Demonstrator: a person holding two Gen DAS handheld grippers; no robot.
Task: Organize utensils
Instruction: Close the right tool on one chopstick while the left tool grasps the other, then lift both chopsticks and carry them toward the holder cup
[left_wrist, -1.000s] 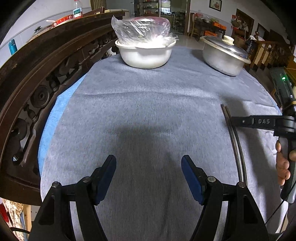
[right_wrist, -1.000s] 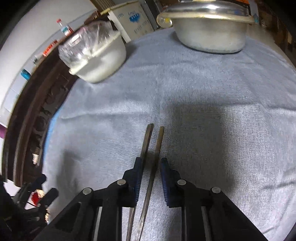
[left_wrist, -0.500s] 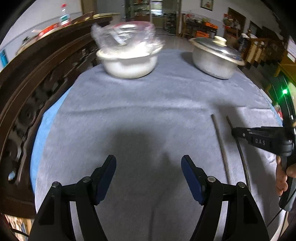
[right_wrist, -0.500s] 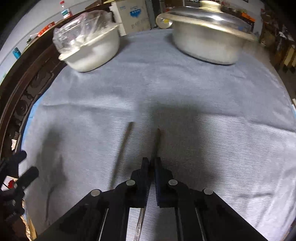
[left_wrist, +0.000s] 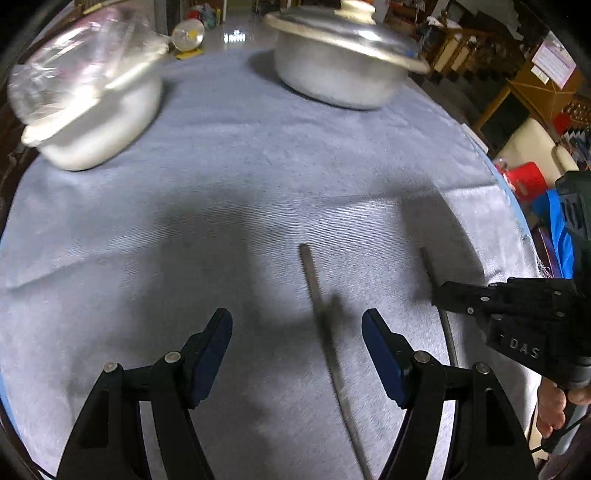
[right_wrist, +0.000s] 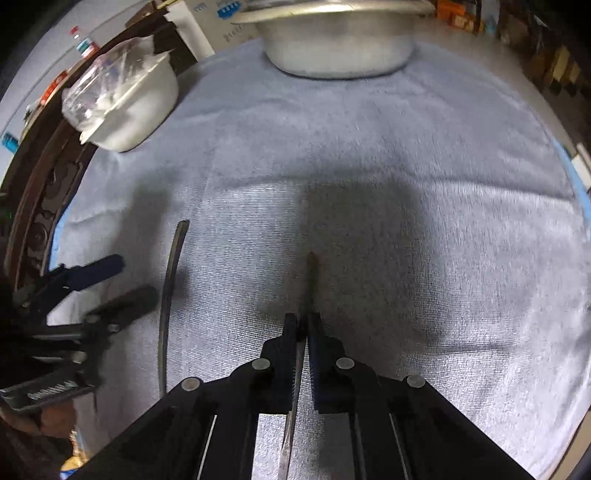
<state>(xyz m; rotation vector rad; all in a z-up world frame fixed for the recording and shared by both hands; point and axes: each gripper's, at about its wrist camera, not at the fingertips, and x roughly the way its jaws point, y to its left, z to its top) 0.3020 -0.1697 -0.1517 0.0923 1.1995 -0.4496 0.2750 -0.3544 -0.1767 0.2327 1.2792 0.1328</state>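
Two dark chopsticks are on the grey cloth (left_wrist: 258, 166). One chopstick (left_wrist: 321, 314) lies loose and runs between the spread fingers of my left gripper (left_wrist: 297, 332), which is open and not touching it. My right gripper (right_wrist: 303, 325) is shut on the other chopstick (right_wrist: 313, 273), whose tip pokes out ahead of the pads. In the right wrist view the loose chopstick (right_wrist: 170, 288) lies to the left, with the left gripper (right_wrist: 136, 278) beside it. In the left wrist view the right gripper (left_wrist: 437, 291) sits at the right with its chopstick (left_wrist: 428, 266).
A white bowl (left_wrist: 92, 122) covered with plastic wrap stands at the back left. A lidded metal pot (left_wrist: 340, 66) stands at the back right. Carved dark woodwork (right_wrist: 40, 206) borders the table's left side. The cloth's edge (left_wrist: 517, 221) drops off on the right.
The right gripper shut on one chopstick and drew it rightward, away from the other. The left gripper moved right and now straddles the loose chopstick.
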